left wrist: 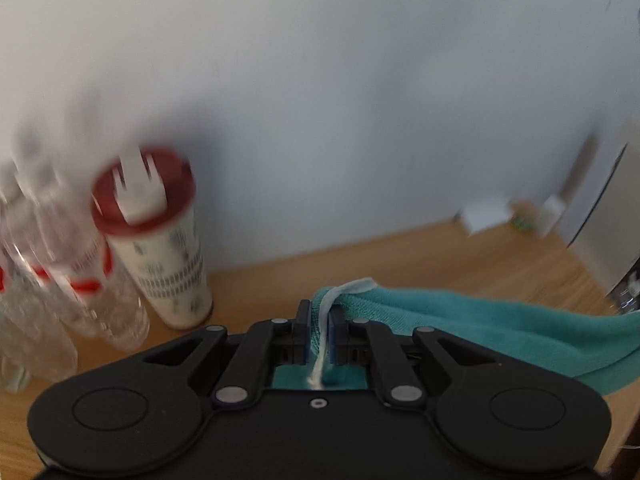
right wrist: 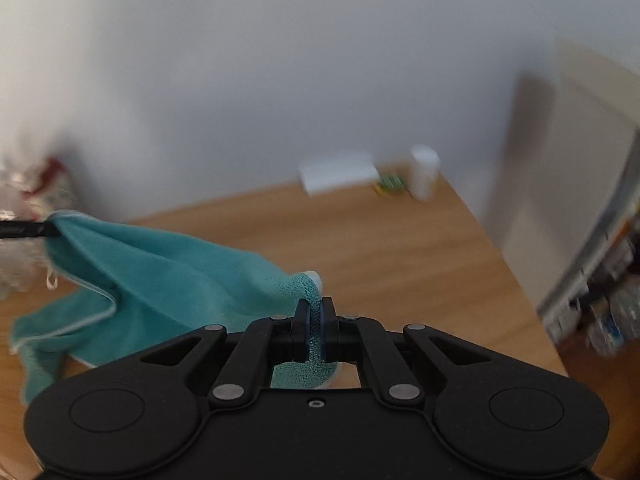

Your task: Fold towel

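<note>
Towel: one teal towel (right wrist: 160, 276) hangs stretched between the two grippers, above the wooden table (right wrist: 380, 240).
Left gripper (left wrist: 319, 322): pinched tight on one towel corner and its white loop.
Right gripper (right wrist: 316, 320): pinched tight on another towel corner.
Tube: one white tube with a red lid (left wrist: 160, 240) stands left of the towel.
Bottles: clear bottles (left wrist: 80, 288) left of the towel beside the tube, maybe two or three; too blurry to count or see inside.
White box (right wrist: 340, 170): one, far behind the towel by the wall.
</note>
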`<state>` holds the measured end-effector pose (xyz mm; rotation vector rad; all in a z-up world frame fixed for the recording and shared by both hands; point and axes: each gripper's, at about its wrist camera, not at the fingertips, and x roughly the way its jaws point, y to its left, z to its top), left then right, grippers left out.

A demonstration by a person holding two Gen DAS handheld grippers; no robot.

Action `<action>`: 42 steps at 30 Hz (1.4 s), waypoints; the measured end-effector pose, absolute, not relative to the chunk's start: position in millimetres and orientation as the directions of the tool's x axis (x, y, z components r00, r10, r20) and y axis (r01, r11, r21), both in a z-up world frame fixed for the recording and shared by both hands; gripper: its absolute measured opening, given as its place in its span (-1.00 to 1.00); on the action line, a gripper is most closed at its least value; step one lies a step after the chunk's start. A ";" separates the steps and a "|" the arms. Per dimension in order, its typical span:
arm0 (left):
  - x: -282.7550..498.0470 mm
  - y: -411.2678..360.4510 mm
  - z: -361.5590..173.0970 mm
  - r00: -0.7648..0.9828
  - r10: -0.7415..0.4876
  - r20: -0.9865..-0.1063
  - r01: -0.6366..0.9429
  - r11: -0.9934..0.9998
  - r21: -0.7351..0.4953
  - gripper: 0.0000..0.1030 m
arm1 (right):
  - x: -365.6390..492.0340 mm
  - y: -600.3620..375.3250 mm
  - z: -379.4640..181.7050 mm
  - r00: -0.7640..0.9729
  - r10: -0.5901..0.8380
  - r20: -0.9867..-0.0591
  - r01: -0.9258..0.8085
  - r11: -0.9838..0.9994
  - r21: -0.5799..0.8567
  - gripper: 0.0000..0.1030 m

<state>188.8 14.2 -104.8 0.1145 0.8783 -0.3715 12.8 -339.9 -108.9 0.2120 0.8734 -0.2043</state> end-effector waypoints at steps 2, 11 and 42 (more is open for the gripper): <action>197.3 15.3 -121.8 0.566 -0.243 -0.788 0.344 0.938 -0.042 -0.86 | 22.2 -345.7 -130.0 0.588 -0.131 -0.798 0.293 0.954 0.059 -0.92; 214.1 9.3 -156.4 0.533 -0.171 -0.829 0.304 0.953 -0.001 -0.15 | 40.4 -355.3 -172.8 0.468 -0.170 -0.867 0.325 0.946 -0.010 -0.92; 124.6 120.0 -107.3 0.537 -0.121 -0.835 0.164 0.986 -0.037 0.99 | 194.8 -277.1 -167.4 0.531 0.039 -0.847 -0.277 0.952 -0.130 0.00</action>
